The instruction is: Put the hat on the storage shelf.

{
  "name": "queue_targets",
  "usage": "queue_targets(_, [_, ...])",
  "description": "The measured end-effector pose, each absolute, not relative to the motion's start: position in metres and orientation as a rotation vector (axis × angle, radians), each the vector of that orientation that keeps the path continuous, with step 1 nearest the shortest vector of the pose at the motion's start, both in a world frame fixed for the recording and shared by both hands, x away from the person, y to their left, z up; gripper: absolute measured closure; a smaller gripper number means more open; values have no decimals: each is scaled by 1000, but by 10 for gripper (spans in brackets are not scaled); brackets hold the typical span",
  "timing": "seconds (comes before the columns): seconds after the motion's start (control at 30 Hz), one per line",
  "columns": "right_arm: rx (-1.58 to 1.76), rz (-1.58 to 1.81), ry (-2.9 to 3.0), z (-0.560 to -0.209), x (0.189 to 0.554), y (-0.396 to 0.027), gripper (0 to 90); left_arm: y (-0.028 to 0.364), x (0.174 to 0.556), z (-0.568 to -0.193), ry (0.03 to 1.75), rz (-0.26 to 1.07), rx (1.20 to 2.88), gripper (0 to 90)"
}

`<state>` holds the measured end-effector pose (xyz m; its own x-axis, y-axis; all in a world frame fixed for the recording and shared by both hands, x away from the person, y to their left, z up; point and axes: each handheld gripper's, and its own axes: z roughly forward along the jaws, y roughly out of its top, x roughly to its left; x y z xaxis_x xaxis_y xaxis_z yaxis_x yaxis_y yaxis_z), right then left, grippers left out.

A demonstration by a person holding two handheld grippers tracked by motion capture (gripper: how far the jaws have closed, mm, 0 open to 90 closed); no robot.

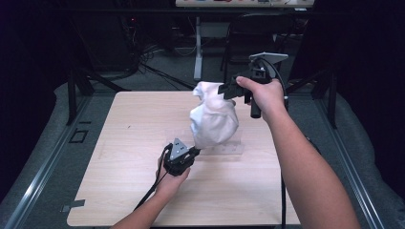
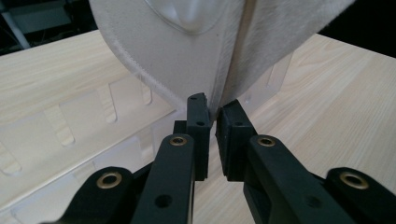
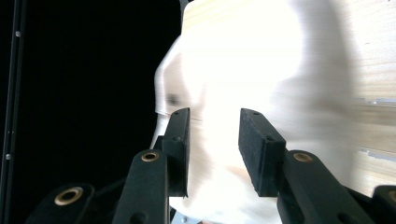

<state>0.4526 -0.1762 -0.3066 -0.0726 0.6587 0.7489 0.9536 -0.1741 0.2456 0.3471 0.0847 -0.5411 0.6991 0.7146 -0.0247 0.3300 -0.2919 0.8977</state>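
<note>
Cloth (image 1: 213,119), white and bunched into a tall heap, was seen above a clear plastic rack (image 1: 224,145) near the middle of a pale wooden table (image 1: 124,143). Its lower hem was pinched at the near side by the left gripper (image 1: 195,152), whose jaws were shown pressed together on a fold of the fabric in the left gripper view (image 2: 214,122), just above the slotted rack (image 2: 93,121). The upper end of the cloth was met by the right gripper (image 1: 227,89), raised well above the table. Its jaws were seen standing apart in the right gripper view (image 3: 215,140), with the blurred white cloth (image 3: 252,70) beyond and between them, nothing being clamped.
</note>
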Motion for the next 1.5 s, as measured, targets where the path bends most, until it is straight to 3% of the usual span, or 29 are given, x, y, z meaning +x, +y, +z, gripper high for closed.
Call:
queue_targets(0.2, [-1861, -1135, -1733, -304, 450, -188, 635, 88, 346, -549, 877, 471, 1887, 858])
queue_targets(0.33, [-1871, -1142, -1731, -302, 448, -194, 635, 92, 350, -560, 889, 390, 1882, 857])
queue_targets(0.83, [-1891, -1113, -1778, -303, 443, -195, 625, 90, 343, -565, 925, 397, 1883, 844])
queue_targets(1.0, [-1900, -1076, -1857, -302, 438, -191, 614, 95, 337, -566, 910, 406, 1923, 753])
queue_targets(1.13, [-1910, -1068, -1893, -304, 433, -192, 592, 103, 330, -566, 877, 404, 1998, 589])
queue_targets(1.5, [-1915, -1016, -2016, -317, 420, -191, 571, 133, 311, -571, 897, 406, 2118, 479])
